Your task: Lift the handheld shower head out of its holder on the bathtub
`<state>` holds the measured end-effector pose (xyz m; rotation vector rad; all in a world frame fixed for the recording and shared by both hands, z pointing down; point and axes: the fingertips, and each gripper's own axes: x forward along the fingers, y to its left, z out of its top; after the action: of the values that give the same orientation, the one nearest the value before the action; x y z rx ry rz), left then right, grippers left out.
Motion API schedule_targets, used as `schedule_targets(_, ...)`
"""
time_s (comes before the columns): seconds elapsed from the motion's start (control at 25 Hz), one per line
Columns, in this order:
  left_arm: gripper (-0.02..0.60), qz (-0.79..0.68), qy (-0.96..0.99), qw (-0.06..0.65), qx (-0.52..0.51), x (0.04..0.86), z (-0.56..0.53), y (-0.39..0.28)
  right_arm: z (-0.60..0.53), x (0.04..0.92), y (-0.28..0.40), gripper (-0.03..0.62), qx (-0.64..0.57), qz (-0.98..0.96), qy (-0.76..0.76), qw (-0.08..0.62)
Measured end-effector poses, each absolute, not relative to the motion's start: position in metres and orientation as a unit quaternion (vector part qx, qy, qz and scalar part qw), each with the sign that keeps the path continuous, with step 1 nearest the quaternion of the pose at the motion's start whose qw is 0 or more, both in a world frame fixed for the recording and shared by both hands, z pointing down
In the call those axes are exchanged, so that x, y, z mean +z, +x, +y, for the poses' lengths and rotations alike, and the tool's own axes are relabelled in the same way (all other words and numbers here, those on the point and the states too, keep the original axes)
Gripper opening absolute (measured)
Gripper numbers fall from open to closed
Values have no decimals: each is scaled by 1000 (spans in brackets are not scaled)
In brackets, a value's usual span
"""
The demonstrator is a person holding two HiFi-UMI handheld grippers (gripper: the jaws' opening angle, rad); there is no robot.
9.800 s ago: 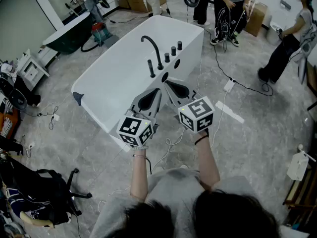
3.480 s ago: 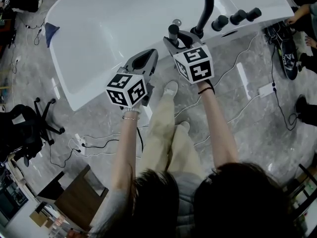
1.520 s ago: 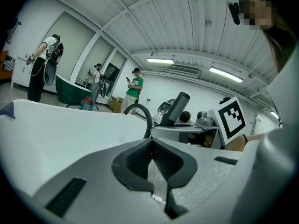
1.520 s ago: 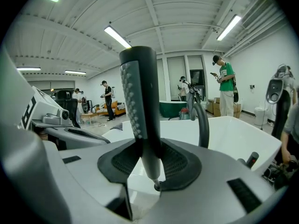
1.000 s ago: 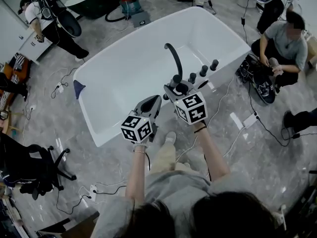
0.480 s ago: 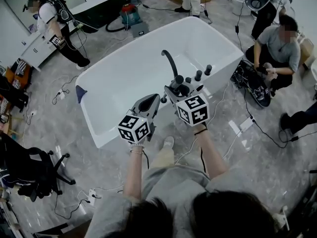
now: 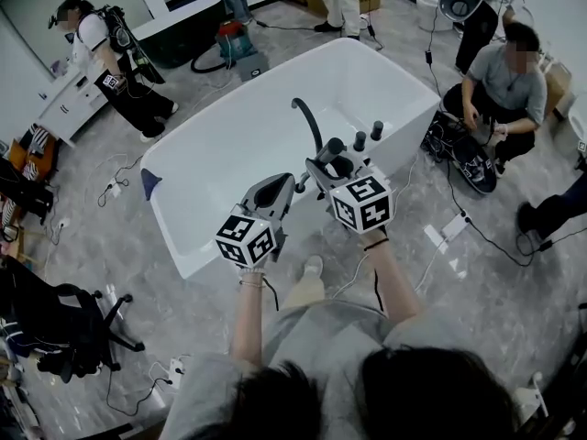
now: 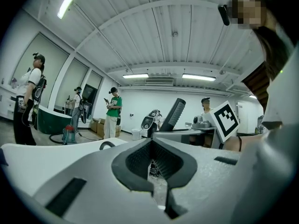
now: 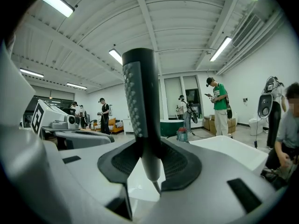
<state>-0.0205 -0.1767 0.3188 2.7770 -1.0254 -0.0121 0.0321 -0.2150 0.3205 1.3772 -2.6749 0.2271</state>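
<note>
Grey marbled floor (image 7: 477,282): carrying a white bathtub (image 7: 220,145), cables (image 7: 456,193), onlookers. Right gripper (image 7: 328,163): jaws gripping the shower head (image 9: 140,106) upright, near the spout (image 7: 307,117). Left gripper (image 7: 278,186): jaws staying closed, empty.

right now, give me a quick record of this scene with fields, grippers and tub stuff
right gripper: shut on the shower head, gripping its lower handle
shower head: black, upright, lower tip looks clear of the bathtub
left gripper: shut, nothing in it, beside the right one
bathtub: white, with a black spout and knobs on its near rim
</note>
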Motion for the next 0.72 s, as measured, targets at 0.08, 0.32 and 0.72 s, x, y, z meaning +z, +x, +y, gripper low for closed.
schedule_targets(0.08,6,-342,936,85,-4,314,-171,-17,-209,315,37,133,75,-884,457,57)
schedule_targets(0.32,6,-335,939,73,-9,300,-155,-17,-191,301,39,133,71,-883,462,45)
schedule_targets(0.72,6,-339,938,69,-19,299,-138,-14,-173,300,45,133,70,-883,463,32)
